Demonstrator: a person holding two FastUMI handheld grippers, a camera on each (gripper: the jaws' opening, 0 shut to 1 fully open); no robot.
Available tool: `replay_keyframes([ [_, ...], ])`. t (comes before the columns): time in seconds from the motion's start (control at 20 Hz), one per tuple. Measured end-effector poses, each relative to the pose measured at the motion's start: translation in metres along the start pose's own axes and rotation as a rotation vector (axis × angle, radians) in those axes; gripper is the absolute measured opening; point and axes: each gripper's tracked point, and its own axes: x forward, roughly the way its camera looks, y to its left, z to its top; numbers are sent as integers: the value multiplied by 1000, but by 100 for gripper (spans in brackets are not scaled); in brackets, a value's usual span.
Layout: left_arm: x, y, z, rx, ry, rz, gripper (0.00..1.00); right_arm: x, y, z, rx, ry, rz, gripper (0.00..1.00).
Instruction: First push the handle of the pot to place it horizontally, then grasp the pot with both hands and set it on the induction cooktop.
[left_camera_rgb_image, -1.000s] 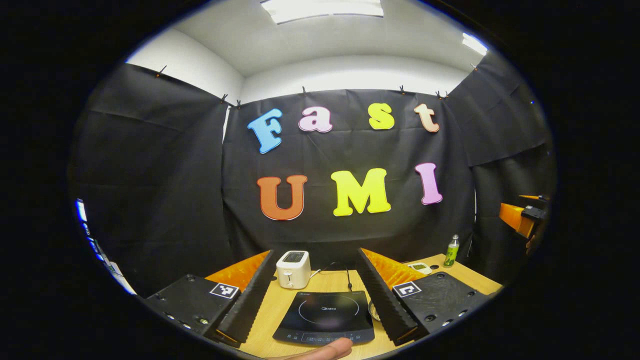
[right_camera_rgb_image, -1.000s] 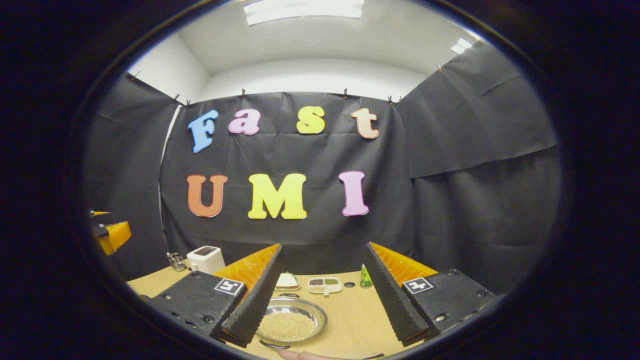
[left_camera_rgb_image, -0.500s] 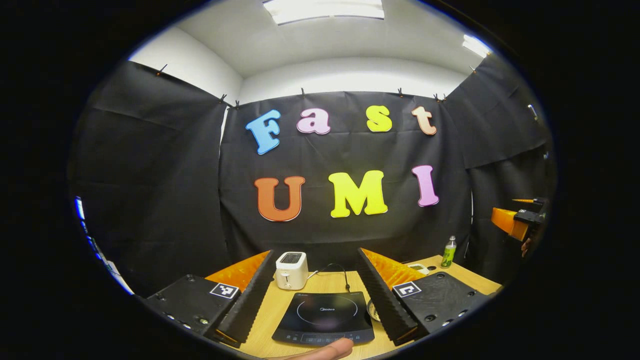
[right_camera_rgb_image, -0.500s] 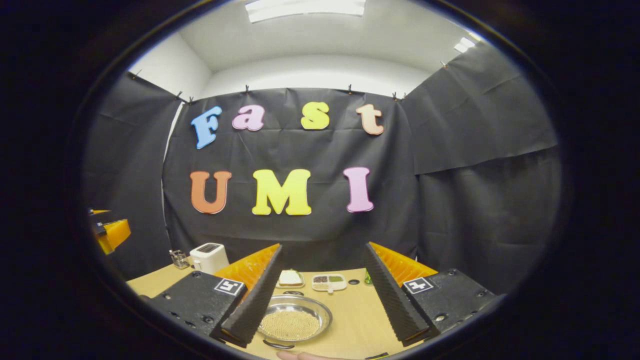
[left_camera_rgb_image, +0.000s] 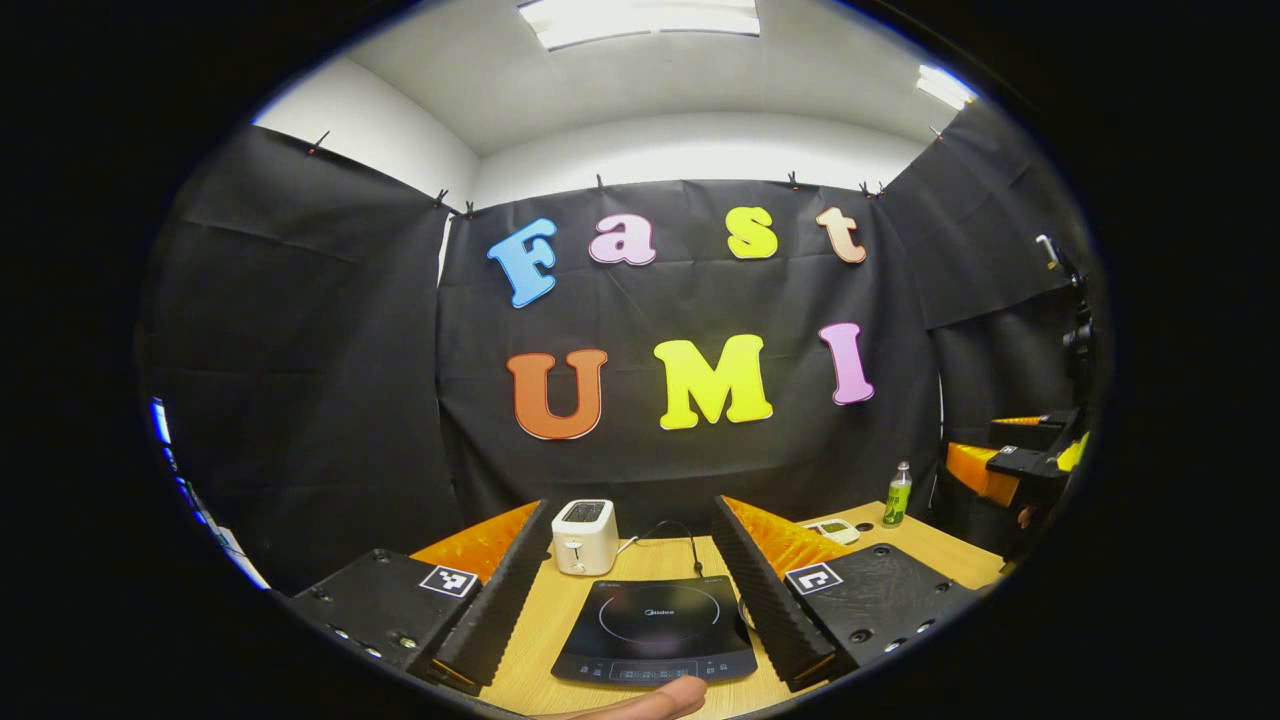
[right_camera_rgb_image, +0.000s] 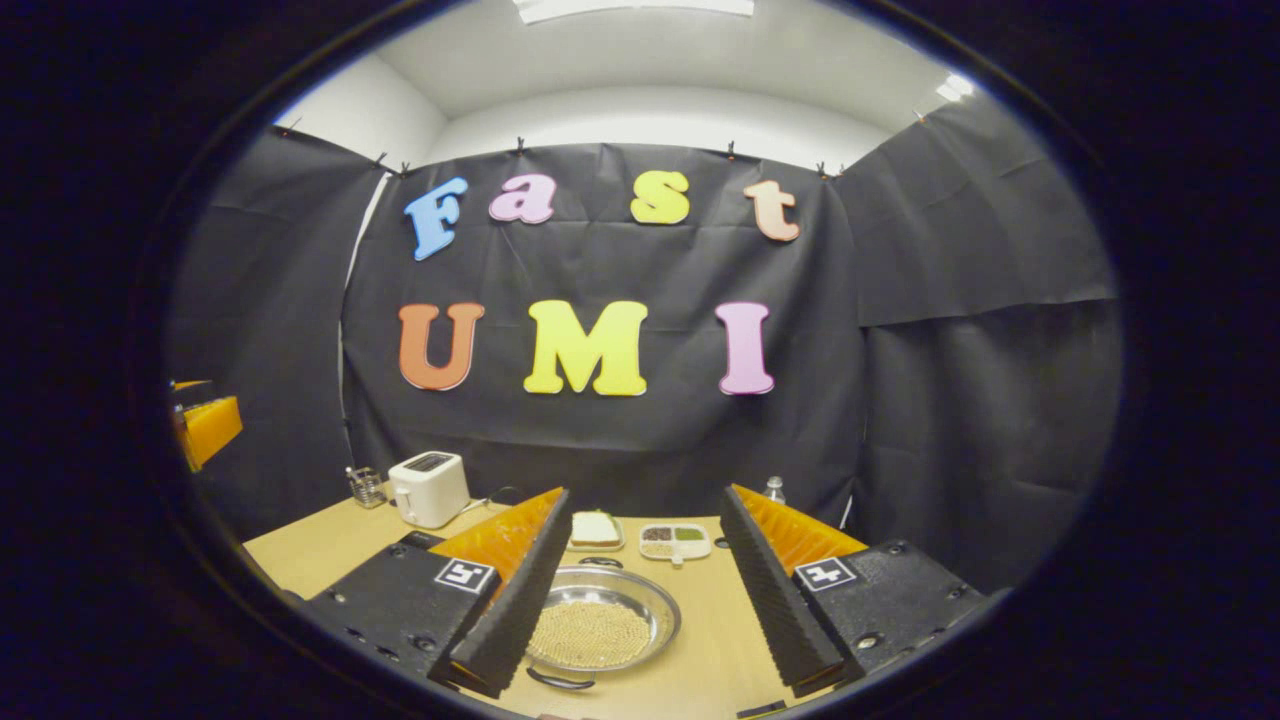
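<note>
The pot (right_camera_rgb_image: 600, 630) is a shallow steel pan holding pale grains, resting on the wooden table (right_camera_rgb_image: 320, 545). A dark loop handle (right_camera_rgb_image: 558, 680) shows at its near edge. My right gripper (right_camera_rgb_image: 645, 500) hangs above and behind the pot, open, with nothing between its fingers. The black induction cooktop (left_camera_rgb_image: 655, 630) lies flat on the table, framed between the fingers of my left gripper (left_camera_rgb_image: 632, 512), which is open and empty. The right gripper (left_camera_rgb_image: 1010, 465) also appears at the far right of the left gripper view, and the left gripper (right_camera_rgb_image: 205, 425) at the far left of the right gripper view.
A white toaster (left_camera_rgb_image: 585, 536) stands behind the cooktop, its cord trailing right. A green bottle (left_camera_rgb_image: 899, 495) is at the back right. Behind the pot sit a plate of bread (right_camera_rgb_image: 595, 530) and a compartment dish (right_camera_rgb_image: 675, 540). A person's fingertip (left_camera_rgb_image: 650, 700) shows at the bottom.
The right gripper has moved in and tipped down, so the pot sits higher and fuller between its fingers. In the left gripper view it has dropped lower. The left gripper barely moved.
</note>
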Motion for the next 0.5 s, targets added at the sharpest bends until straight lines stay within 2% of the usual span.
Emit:
replay_keyframes([
  [0.1, -6, 4, 4, -2, -7, 8, 96, 5, 11, -10, -8, 30, 36, 80],
  [0.15, -9, 7, 7, -3, -13, 17, 96, 8, 17, -17, -13, 50, 51, 78],
  [0.25, -14, 8, 12, -13, -30, 19, 96, 13, 29, -36, -20, 109, 88, 52],
  [0.3, -16, 9, 12, -16, -34, 17, 96, 16, 36, -45, -30, 144, 101, 36],
  [0.4, -20, 10, 12, -13, -39, 12, 96, 22, 44, -63, -44, 201, 115, 14],
  [0.5, -22, 10, 12, -5, -40, 8, 96, 26, 58, -81, -42, 257, 144, 1],
])
